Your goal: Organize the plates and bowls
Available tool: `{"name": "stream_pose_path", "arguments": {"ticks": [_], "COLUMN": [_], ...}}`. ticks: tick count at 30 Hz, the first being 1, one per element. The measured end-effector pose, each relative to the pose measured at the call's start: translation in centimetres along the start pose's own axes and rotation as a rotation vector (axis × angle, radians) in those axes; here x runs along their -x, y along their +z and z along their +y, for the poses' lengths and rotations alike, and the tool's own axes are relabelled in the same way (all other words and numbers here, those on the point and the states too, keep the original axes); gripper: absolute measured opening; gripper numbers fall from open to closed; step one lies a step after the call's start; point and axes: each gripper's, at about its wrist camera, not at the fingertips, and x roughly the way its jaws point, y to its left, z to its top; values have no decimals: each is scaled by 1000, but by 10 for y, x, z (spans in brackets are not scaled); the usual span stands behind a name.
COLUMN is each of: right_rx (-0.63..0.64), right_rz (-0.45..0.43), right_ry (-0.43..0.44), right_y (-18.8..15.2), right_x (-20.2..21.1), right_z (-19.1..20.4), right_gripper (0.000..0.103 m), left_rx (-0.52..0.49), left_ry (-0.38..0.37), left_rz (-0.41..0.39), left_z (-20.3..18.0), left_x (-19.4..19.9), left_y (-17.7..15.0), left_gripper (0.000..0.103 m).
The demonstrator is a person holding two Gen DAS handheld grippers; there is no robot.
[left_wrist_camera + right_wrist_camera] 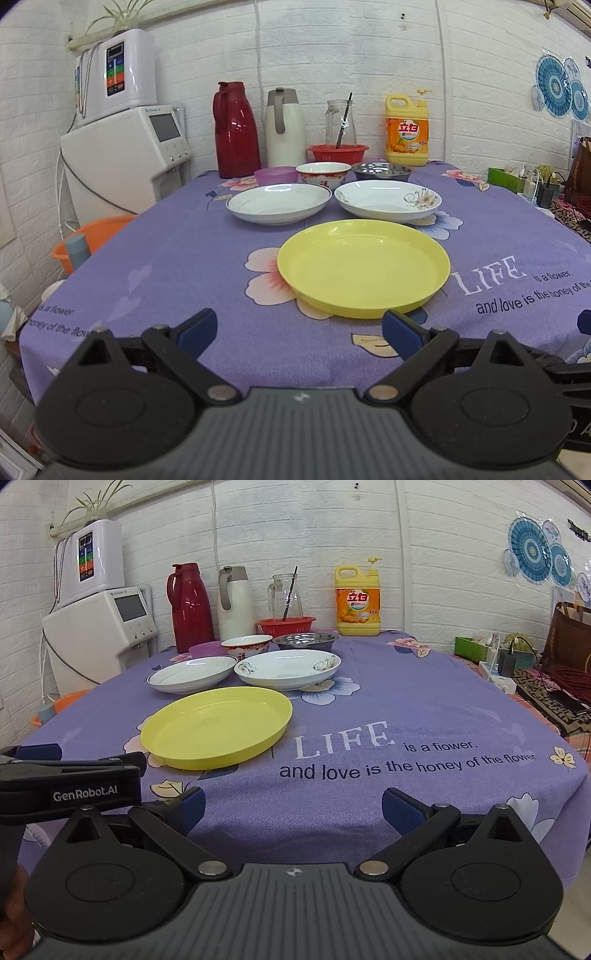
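The left gripper (299,332) hangs over the near edge of the tabletop (177,258) with its jaws released and nothing between the blue pads. The right gripper (291,812) is likewise spread wide and empty, beside it at the same edge.

Just beyond the left gripper lies the yellow plate (364,267), flat on the purple cloth near the middle of the tabletop. Behind it, side by side and apart from it, sit a white plate with a dark rim (279,203) and a white plate with a flower print (388,201). Farther toward the far edge stand three bowls in a row: a purple bowl (275,174), a red-patterned bowl (323,175) and a steel bowl (382,171). Along the far edge are a red thermos (236,131), a white thermos (284,127), a red basket (338,152) and a yellow detergent bottle (406,131).
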Motion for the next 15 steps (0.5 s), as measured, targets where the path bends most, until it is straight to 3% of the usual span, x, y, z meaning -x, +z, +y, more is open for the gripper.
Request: {"name": "stream_pose_path", "arguments": {"ticks": [15], "right_rx": [-1], "right_rz": [3], "right_ry": [2], "right_y": [0], "right_x": [-1], "right_z": [0], "right_gripper": [103], "left_rx": [0], "left_ry": [0], "left_rz": [0], "left_z": [0], "left_x": [0], "left_y": [0], "left_gripper": [95]}}
